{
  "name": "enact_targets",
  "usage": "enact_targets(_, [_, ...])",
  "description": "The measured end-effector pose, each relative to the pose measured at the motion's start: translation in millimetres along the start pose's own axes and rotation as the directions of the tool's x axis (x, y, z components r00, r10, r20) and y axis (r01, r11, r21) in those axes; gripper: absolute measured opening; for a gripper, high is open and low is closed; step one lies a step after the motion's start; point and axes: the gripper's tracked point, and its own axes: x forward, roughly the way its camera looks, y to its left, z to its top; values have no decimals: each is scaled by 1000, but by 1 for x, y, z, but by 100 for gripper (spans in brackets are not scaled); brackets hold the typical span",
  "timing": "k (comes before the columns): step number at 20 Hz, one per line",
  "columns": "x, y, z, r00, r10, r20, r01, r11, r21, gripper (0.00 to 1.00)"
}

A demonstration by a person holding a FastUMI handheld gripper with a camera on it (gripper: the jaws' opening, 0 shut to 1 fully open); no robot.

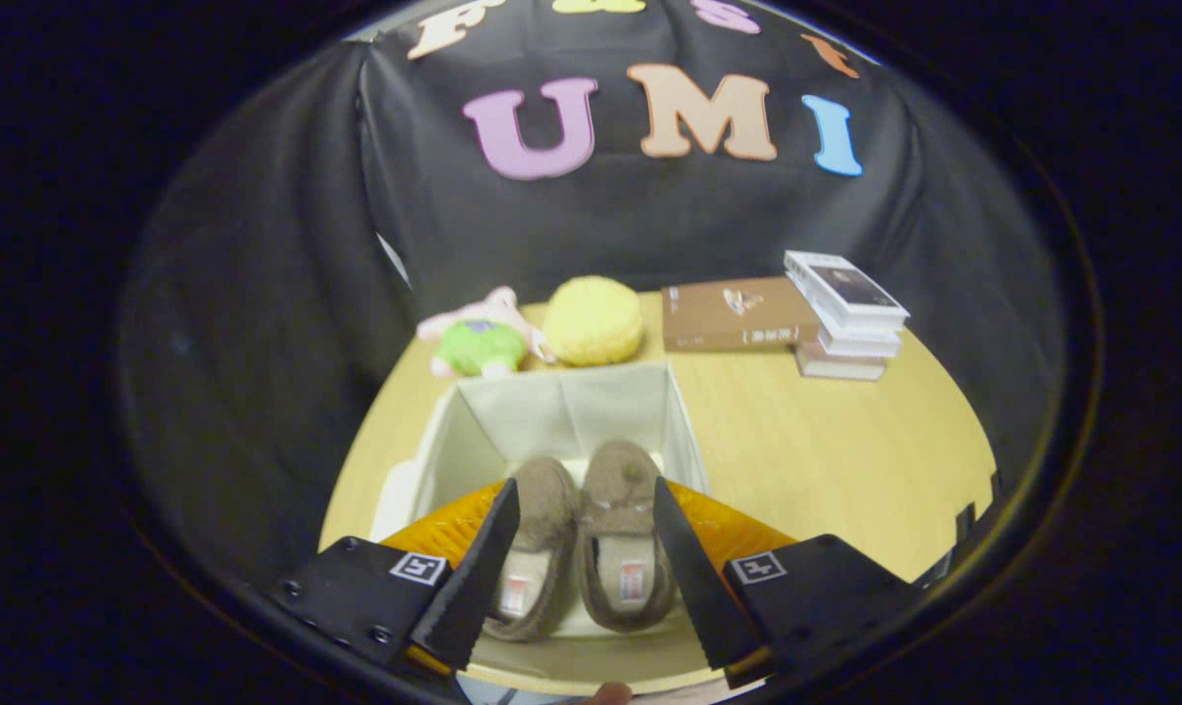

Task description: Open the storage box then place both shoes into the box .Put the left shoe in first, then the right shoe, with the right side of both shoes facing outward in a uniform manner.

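While the jaws point(583, 573) hang spread wide above the open storage box point(473, 431), pinching nothing, both shoes lie between them down on the box floor. The left shoe point(542, 534) and the right shoe point(625, 534) sit side by side and touching, toes pointing away toward the far wall of the box and heel openings nearest the fingers. Their outer edges are partly covered by the dark fingers point(478, 578), so the full outline of each shoe is cut off, and the small tags inside them are too blurred to read. An orange part of the tool behind the fingers hides the box's near rim and near corners. The box stands on a pale wooden counter point(826, 460). Beyond the box, close to its far rim, rest a green and pink soft toy point(478, 343) and a round yellow cushion point(592, 320), just beside each other. Further over lie a brown book point(732, 313) flat on the counter and a stack of books point(845, 318) touching its end; their cover print cannot be made out. A fingertip point(610, 693) peeks in below the jaws, mostly cut off.
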Motion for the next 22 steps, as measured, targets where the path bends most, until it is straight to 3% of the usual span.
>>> enact_targets(1, [-9, 0, 14, 998, 19, 60, -19, 1000, 7, 88])
enact_targets(3, [-32, -10, 33, 986, 21, 165, -22, 1000, 4, 88])
enact_targets(10, [-99, -114, 49, 897, -161, 411, 193, 980, -39, 88])
enact_targets(15, [-112, -164, 36, 842, -190, 505, 256, 965, -64, 88])
enact_targets(19, [-99, -181, 22, 820, -152, 552, 231, 970, -76, 88])
enact_targets(22, [-97, -184, 20, 780, -102, 617, 187, 980, -75, 88])
